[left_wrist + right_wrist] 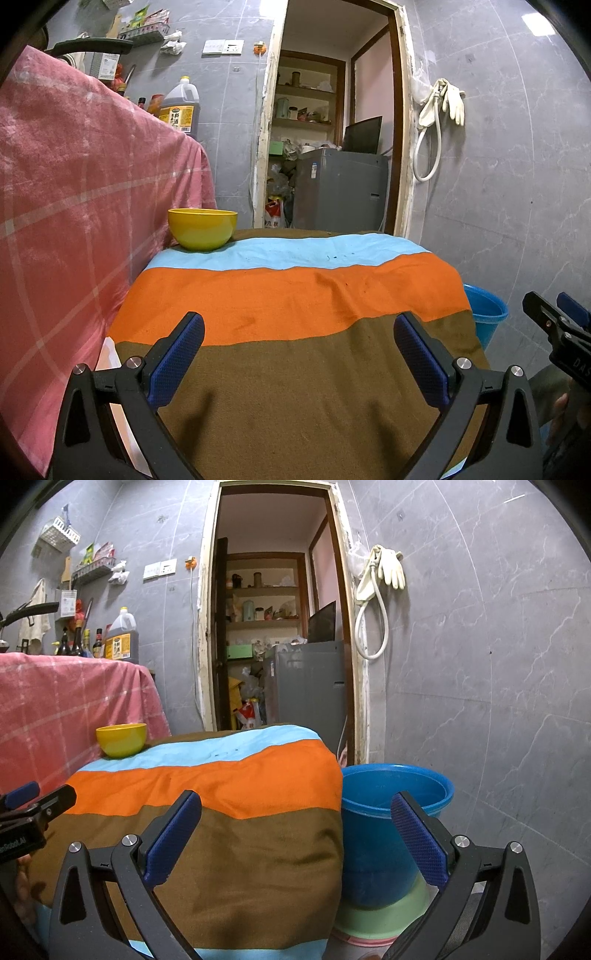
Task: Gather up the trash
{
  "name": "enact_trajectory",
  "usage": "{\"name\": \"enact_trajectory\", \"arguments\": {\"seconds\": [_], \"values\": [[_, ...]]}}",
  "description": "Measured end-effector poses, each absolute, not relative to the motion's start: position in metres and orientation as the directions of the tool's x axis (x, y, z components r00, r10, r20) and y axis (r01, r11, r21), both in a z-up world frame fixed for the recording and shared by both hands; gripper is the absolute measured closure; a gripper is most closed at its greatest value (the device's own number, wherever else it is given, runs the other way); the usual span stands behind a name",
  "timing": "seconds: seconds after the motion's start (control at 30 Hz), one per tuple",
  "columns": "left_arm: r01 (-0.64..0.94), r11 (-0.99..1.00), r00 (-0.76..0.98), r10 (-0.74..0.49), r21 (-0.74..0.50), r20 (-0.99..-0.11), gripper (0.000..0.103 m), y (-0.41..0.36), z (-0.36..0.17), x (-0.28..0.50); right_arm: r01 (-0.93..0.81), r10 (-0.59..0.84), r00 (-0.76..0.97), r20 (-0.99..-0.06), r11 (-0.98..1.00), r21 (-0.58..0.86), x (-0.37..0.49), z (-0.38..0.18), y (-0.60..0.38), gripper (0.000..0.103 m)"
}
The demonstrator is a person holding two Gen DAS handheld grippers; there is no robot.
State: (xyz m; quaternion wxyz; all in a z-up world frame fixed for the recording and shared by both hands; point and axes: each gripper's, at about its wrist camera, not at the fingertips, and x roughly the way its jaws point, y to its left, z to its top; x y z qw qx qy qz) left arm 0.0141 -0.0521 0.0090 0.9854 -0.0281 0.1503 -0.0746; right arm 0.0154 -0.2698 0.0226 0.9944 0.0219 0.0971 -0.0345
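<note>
Overhead, both the left gripper (299,354) and right gripper (295,834) are held wide open with nothing gripped, above a striped cloth (295,332). Its right edge drops beside a blue bucket (373,834) at three o'clock; a yellow bowl (202,229) sits at eleven o'clock. No trash can be made out on the cloth.

Yellow bowl (202,229), blue bucket (388,812)

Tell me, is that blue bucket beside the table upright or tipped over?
Upright. The blue bucket stands with its open rim facing up, beside the striped cloth. Its contents cannot be told.
</note>
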Motion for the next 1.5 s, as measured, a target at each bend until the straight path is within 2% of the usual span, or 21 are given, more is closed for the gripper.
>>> {"name": "enact_trajectory", "arguments": {"seconds": [1.5], "values": [[0.146,0.986,0.942,-0.163,-0.079,-0.295,0.002,-0.0462,0.0072,0.015,0.072,-0.064,0.979,-0.196,0.997,0.039,0.0156,0.0229,-0.2708,0.0]]}}
